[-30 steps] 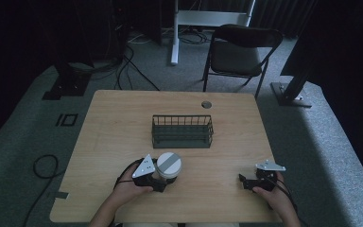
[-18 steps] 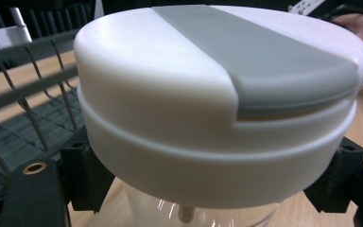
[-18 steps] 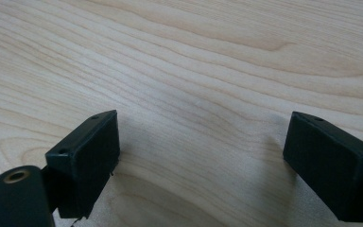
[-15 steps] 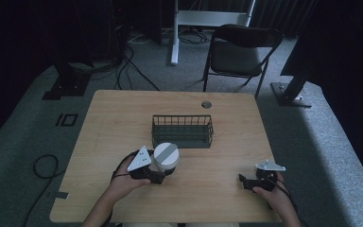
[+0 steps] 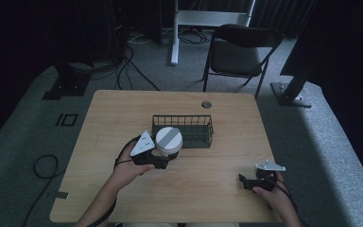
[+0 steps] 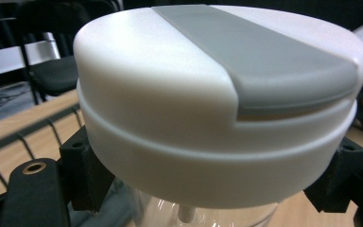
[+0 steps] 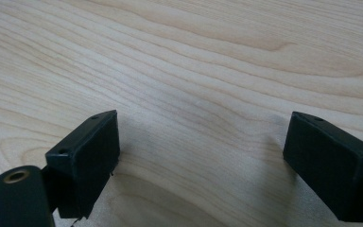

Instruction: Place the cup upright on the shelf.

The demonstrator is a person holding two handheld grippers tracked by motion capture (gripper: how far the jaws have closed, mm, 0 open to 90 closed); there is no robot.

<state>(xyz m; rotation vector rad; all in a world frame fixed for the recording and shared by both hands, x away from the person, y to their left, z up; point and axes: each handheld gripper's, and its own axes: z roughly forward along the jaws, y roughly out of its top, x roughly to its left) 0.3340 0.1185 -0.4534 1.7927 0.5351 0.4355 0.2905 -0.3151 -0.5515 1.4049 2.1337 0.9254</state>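
A clear jar with a round white lid crossed by a grey band (image 5: 168,139) hangs above the table, just in front of the wire basket (image 5: 183,129). My left gripper (image 5: 163,158) is shut on the jar's clear body below the lid; in the left gripper view the lid (image 6: 217,94) looms large and both black jaws press its sides underneath. My right gripper (image 5: 244,181) rests near the table's front right edge, open, with bare wood between its two pads (image 7: 87,156).
The dark wire basket stands at the table's middle. A round cable hole (image 5: 206,104) sits near the far edge. A folding chair (image 5: 238,52) stands beyond the wooden table (image 5: 123,109), with cables on the floor at the left.
My left gripper has lifted the jar and carried it forward toward the basket. The right gripper has stayed put.
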